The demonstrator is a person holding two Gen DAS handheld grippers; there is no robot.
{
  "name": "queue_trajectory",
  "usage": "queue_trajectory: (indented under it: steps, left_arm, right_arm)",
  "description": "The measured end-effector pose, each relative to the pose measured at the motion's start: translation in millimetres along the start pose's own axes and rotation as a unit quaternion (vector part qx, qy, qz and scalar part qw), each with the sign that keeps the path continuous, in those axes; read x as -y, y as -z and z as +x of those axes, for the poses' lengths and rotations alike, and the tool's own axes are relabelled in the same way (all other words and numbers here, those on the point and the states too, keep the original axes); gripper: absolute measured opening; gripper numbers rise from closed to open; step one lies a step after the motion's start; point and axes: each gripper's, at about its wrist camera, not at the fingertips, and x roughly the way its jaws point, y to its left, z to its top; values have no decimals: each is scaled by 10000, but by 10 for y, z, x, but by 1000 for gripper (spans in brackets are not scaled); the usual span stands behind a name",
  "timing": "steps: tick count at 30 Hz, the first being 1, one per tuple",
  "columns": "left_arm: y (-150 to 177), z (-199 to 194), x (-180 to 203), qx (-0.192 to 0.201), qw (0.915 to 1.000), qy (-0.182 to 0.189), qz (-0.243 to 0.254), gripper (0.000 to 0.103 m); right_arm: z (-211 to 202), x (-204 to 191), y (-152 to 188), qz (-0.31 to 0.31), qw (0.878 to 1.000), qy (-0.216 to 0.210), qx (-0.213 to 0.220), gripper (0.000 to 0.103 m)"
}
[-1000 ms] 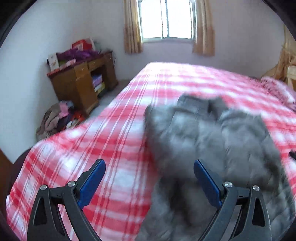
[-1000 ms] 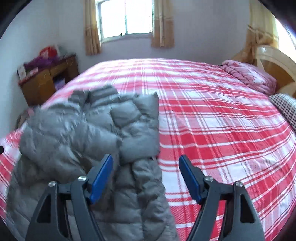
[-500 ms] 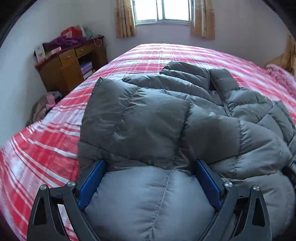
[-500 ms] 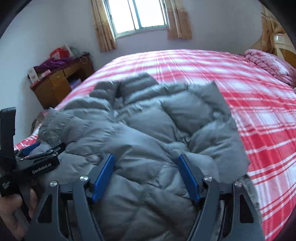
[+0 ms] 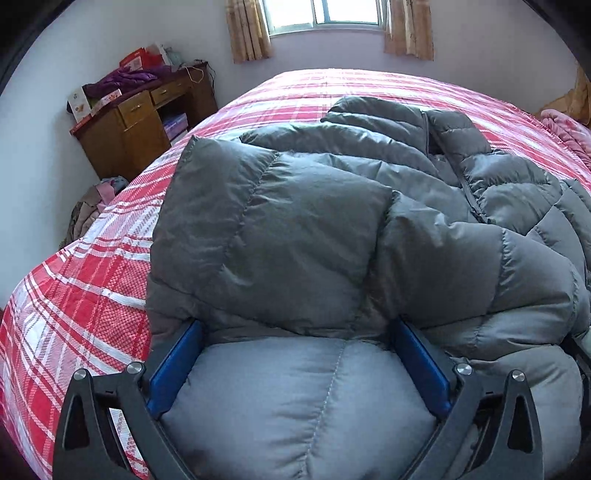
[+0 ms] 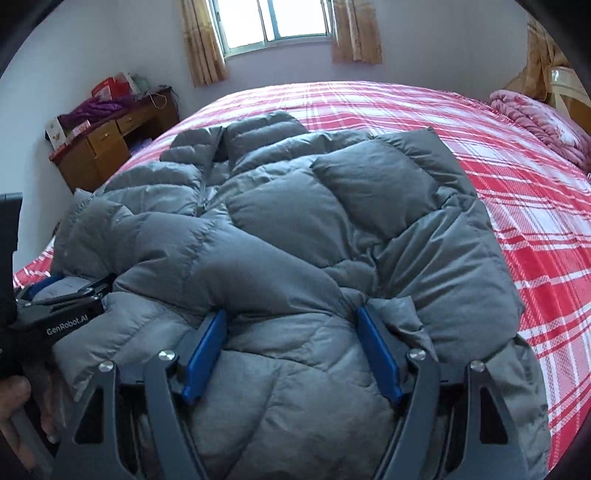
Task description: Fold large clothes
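Observation:
A large grey puffer jacket point(image 5: 332, 229) lies on the red plaid bed point(image 5: 81, 280), collar towards the window, sleeves folded over its front. It also fills the right wrist view point(image 6: 295, 229). My left gripper point(image 5: 295, 354) is wide open, its blue pads either side of the padded hem at the jacket's left. My right gripper point(image 6: 291, 350) is open, its blue pads either side of the hem at the jacket's right, with cloth bulging between them. The left gripper also shows in the right wrist view point(image 6: 66, 295).
A wooden desk point(image 5: 140, 118) piled with boxes and clothes stands against the left wall, with a heap of clothes point(image 5: 92, 206) on the floor beside it. A pink quilt point(image 6: 543, 122) and headboard lie at the bed's right end. A curtained window point(image 6: 277, 22) is behind.
Both grippers have dropped down and forward onto the jacket's near hem. The jacket, farther off a second ago, now fills both views; both stay open.

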Motion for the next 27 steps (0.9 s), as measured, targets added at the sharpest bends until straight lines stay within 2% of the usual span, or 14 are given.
queue_trajectory:
  steps: [9, 27]
  left_arm:
    - [-27, 30, 3, -22, 10000, -31, 18, 102]
    - [-18, 15, 20, 22, 9999, -96, 50, 102]
  right_arm:
    - [70, -92, 1, -263, 9989, 364, -136, 78]
    - [86, -116, 6, -301, 9985, 434, -145, 78]
